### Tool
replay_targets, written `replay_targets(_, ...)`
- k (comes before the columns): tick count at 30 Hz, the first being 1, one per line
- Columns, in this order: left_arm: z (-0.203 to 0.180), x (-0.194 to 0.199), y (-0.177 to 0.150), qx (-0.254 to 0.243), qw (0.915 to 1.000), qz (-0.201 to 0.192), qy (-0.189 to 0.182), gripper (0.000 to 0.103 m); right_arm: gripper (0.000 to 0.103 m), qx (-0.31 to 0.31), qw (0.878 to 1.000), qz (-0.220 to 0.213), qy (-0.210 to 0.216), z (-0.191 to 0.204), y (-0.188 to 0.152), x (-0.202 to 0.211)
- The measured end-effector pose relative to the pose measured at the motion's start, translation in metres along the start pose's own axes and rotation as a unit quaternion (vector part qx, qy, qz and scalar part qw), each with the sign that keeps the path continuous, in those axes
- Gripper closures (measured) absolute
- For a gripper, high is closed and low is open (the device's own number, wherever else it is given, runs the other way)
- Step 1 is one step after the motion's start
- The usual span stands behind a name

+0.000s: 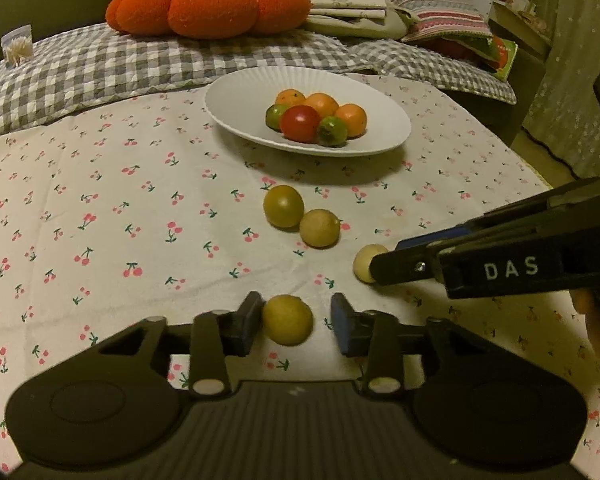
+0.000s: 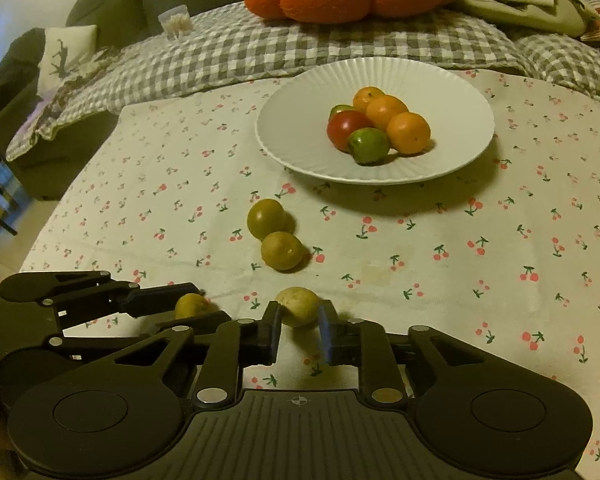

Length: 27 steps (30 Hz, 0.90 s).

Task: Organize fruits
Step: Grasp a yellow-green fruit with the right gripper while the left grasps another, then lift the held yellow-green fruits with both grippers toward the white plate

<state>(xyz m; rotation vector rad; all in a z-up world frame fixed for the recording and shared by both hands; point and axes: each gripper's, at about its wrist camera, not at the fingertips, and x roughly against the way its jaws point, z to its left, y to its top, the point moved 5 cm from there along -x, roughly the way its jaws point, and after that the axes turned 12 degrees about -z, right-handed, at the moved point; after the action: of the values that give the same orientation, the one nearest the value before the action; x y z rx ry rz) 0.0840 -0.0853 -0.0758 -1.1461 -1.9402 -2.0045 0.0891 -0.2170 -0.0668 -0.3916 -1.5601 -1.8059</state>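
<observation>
A white plate holds several small orange, red and green fruits. Two olive-green fruits lie touching on the cherry-print cloth in front of it. My left gripper is open around a yellow fruit resting on the cloth; the left finger touches it, the right is apart. It also shows in the right wrist view. My right gripper is open around a pale yellow fruit on the cloth, the fingers close to its sides.
An orange pumpkin cushion and folded linens lie on a checked blanket behind the table. A toothpick box stands at the back left. The table edge drops off at the right.
</observation>
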Motion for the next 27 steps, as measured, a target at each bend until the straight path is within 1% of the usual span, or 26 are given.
replay_targets(2,-0.001,0.000,-0.001,-0.006,1.0000,-0.001,0.001,0.065,0.080,-0.003,1.000,0.003,0.003,0.001,-0.001,-0.002)
replay_targets(5,-0.001,0.000,-0.001,-0.016,0.9999,0.000,0.004,0.070,0.080,0.007,1.000,0.000,0.004,0.003,-0.002,-0.003)
replay_targets(8,0.003,0.001,-0.001,-0.013,0.9999,-0.001,0.006,0.078,0.080,0.002,1.000,-0.006,0.016,0.006,0.000,-0.001)
replay_targets(13,0.005,0.003,-0.001,-0.013,0.9999,-0.003,0.006,0.078,0.080,0.030,0.999,-0.001,0.022,0.017,-0.002,-0.004)
replay_targets(15,0.004,0.005,-0.002,-0.018,0.9998,-0.002,0.009,0.078,0.084,0.035,0.999,0.005,0.022,0.020,-0.005,-0.007)
replay_targets(17,0.006,0.007,-0.001,-0.012,0.9999,-0.003,0.008,0.078,0.085,0.041,0.999,0.002,0.021,0.021,-0.005,-0.006)
replay_targets(18,0.007,0.007,0.000,-0.010,0.9999,-0.004,0.008,0.078,0.088,0.048,0.999,-0.002,0.019,0.023,-0.004,-0.006)
replay_targets(21,0.012,0.008,0.001,-0.005,0.9999,-0.005,0.013,0.078,0.088,0.052,0.998,-0.005,0.020,0.024,-0.003,-0.005)
replay_targets(24,0.013,0.007,0.000,-0.004,0.9999,-0.002,0.017,0.078,0.072,0.034,0.999,-0.007,0.003,0.017,-0.003,-0.007)
replay_targets(25,0.012,0.007,0.000,-0.007,0.9998,-0.002,0.017,0.078,0.067,0.029,1.000,-0.008,0.006,0.016,-0.002,-0.008)
replay_targets(27,0.011,0.008,0.000,-0.011,0.9998,-0.002,0.018,0.078,0.065,0.031,0.999,-0.012,0.003,0.015,-0.001,-0.010)
